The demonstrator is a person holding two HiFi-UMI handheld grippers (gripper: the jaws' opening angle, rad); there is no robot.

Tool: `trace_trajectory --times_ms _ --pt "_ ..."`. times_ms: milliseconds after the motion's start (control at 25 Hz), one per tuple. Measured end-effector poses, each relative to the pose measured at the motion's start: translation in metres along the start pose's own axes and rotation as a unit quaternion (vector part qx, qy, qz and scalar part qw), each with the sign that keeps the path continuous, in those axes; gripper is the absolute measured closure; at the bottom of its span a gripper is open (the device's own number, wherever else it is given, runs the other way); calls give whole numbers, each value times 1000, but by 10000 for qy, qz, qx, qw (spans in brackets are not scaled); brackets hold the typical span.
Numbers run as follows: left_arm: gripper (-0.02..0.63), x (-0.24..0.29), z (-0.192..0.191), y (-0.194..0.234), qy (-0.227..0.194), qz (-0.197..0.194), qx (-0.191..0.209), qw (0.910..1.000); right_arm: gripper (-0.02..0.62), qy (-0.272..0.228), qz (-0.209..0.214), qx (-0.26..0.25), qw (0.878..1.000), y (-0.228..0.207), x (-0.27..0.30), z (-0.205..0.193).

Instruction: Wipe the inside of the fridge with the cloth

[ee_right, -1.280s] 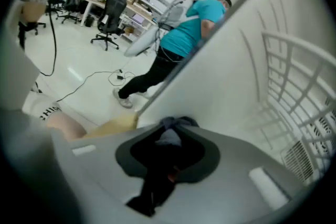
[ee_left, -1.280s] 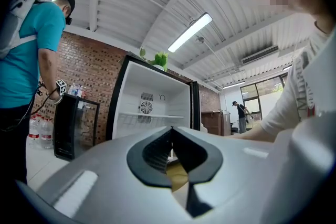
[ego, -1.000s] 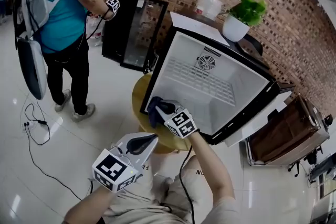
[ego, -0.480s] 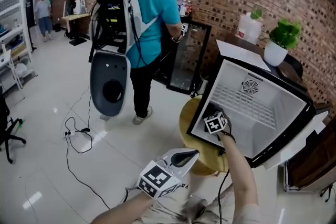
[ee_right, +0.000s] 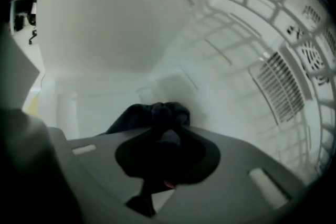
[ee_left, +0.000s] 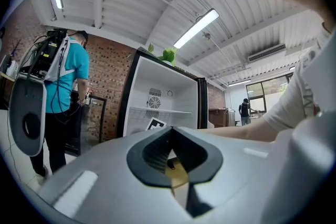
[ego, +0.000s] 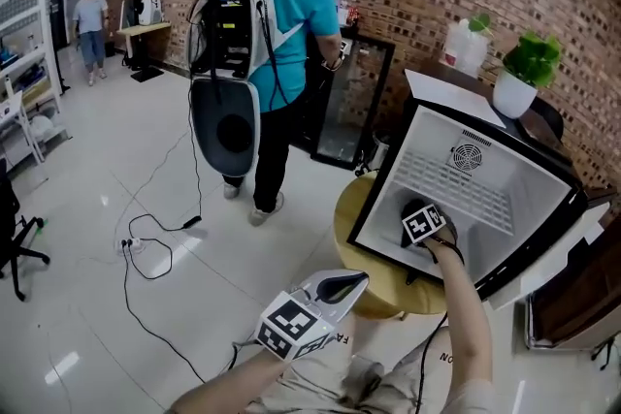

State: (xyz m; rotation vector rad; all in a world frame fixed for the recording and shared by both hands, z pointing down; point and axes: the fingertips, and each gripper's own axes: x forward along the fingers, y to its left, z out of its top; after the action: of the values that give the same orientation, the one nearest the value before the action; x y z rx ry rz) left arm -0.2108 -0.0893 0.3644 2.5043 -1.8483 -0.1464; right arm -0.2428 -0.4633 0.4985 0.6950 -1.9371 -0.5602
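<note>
Cloth [ee_right: 152, 115] in right tongs [ee_right: 167, 136] sits inside fridge [ego: 383, 179].

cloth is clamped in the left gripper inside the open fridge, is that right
Not quite. The cloth is clamped in the right gripper, not the left, inside the open fridge. The right gripper view shows the dark cloth between its jaws against the white interior; the left gripper is shut and empty, outside the fridge.
</note>
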Motion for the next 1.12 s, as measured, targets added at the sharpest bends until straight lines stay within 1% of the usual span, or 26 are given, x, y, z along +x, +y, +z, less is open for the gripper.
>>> trace_trajectory --times_ms 120,200,280,360,440,520,560,600,640,680,720,760,800,880,960,1000,1080,1120 --pt "606 -5 4 2 11 38 88 10000 538 496 -429 -40 9978 -22 0 -38" --pt "606 -6 5 4 28 52 105 9999 538 1047 -693 -130 9920 -36 -3 -68" --pt "606 -3 4 1 41 19 82 10000 538 1688 -907 -241 9812 -51 -8 -105" --pt "606 1 3 -3 50 -20 60 10000 538 2203 -1010 -346 9696 -61 -14 -131" --pt "606 3 2 -5 62 -38 56 10000 538 2601 -1048 -488 9586 -66 -15 -143" --pt "606 3 2 -7 70 -41 69 9999 538 2845 -1089 -653 9502 -66 -15 -143" --pt "606 3 3 -8 72 -42 87 9999 538 2782 -1123 -698 9514 -65 -17 -137" --pt "606 3 4 -9 71 -44 112 9999 537 2484 -1192 -725 9586 -65 -18 -123" --pt "606 3 4 -9 66 -47 139 9999 537 1955 -1263 -732 9698 -63 -22 -101" --pt "606 3 5 -9 57 -46 163 9998 538 1301 -1269 -732 9806 -56 -28 -74" --pt "606 3 6 -9 44 -39 177 9998 537 653 -1174 -755 9880 -44 -37 -46" --pt "606 2 6 -8 32 -26 179 9998 537 83 -1004 -820 9915 -27 -47 -17" --pt "606 1 6 -7 28 -13 169 9999 537 -403 -806 -910 9918 -7 -55 10" --pt "606 -1 2 -5 52 -6 150 9999 537 -1121 -451 -1010 9875 30 -66 56" --pt "606 -1 0 -4 78 0 141 9999 537 -1517 -104 -905 9842 57 -64 87" --pt "606 -1 -1 -4 72 7 143 9999 537 -1575 102 -798 9842 68 -59 95" --pt "606 -1 0 -5 51 20 161 9999 537 -1435 477 -632 9865 83 -43 96" --pt "606 -2 0 -5 55 25 166 9998 537 -1325 573 -614 9876 87 -36 91"
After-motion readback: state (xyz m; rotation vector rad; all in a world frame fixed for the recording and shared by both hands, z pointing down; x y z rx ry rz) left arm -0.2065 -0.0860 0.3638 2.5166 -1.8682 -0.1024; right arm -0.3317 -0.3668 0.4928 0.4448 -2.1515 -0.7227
